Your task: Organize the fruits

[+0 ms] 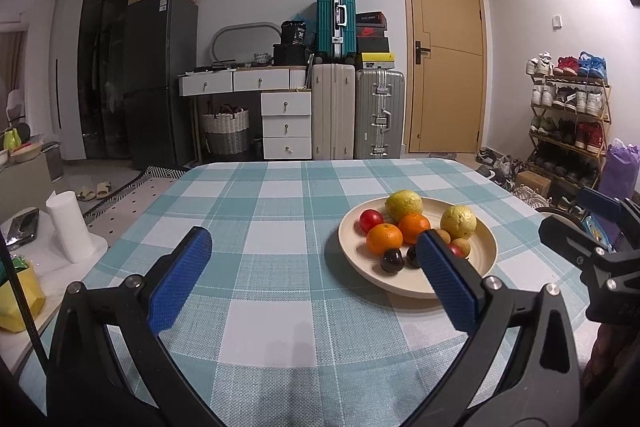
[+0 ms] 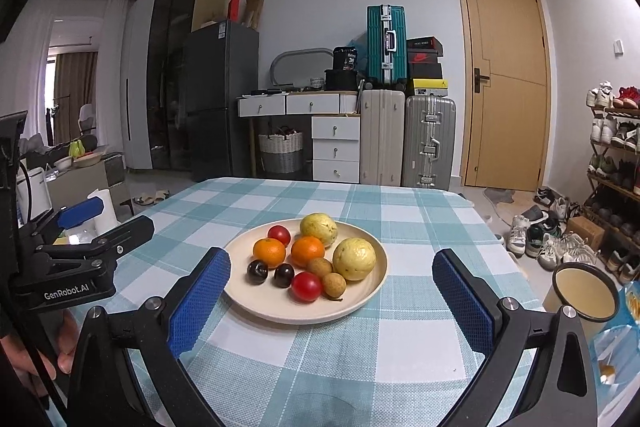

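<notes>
A cream plate (image 2: pixel 360 311) (image 1: pixel 486 247) on the checked tablecloth holds all the fruit. On it lie two yellow-green guavas (image 2: pixel 354 259) (image 1: pixel 458 221), two oranges (image 2: pixel 269 252) (image 1: pixel 384 238), two red tomatoes (image 2: pixel 306 287) (image 1: pixel 370 220), two dark cherries (image 2: pixel 257 271) (image 1: pixel 391 261) and two brown longans (image 2: pixel 333 285). My right gripper (image 2: pixel 332 287) is open, low over the table just in front of the plate, with nothing between its blue pads. My left gripper (image 1: pixel 312 259) is open too, left of the plate, and its right pad (image 1: pixel 444 279) hides part of the fruit.
A checked tablecloth (image 1: pixel 264 311) covers the table, whose far edge faces suitcases and drawers. A cup (image 2: pixel 584 293) and a snack packet sit at the table's right edge. A white paper roll (image 1: pixel 68 227) stands off the left side. Shoes and a rack fill the right.
</notes>
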`<state>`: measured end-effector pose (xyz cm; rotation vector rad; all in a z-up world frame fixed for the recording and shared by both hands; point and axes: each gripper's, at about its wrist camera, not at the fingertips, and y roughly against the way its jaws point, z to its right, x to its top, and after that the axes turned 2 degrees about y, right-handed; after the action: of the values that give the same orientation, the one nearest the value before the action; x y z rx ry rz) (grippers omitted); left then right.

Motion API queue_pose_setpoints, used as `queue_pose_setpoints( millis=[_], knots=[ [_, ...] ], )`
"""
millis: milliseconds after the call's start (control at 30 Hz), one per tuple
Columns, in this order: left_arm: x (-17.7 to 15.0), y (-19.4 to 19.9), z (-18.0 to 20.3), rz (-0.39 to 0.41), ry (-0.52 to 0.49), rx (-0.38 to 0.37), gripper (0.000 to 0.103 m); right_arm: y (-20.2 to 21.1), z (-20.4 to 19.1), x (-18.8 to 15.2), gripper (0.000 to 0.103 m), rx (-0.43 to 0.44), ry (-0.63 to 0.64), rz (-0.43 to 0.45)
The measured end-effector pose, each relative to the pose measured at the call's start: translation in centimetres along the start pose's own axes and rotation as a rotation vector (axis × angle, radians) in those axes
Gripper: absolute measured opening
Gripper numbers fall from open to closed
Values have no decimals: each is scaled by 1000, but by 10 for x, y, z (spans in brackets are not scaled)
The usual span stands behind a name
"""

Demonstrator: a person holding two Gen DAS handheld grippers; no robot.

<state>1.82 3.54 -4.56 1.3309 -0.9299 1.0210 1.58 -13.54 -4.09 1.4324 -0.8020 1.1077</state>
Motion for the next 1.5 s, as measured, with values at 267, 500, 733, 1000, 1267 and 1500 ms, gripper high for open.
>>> queue_pose_setpoints(
  millis=[267,500,733,1000,1267,1500],
  knots=[
    [0,-1,0,0,1,1,102,0,0,0,103,0,1,0],
    [-1,-1,-1,3,5,12,102,0,0,0,103,0,0,-1],
    [-1,-1,-1,3,5,12,102,0,0,0,103,0,1,-1],
    [-1,-1,-1,2,4,6,102,-1,0,0,103,1,0,-1],
    [-1,-1,-1,3,4,5,102,0,0,0,103,1,0,-1],
    [-1,-1,-1,2,3,5,102,-1,0,0,103,1,0,-2]
  ],
)
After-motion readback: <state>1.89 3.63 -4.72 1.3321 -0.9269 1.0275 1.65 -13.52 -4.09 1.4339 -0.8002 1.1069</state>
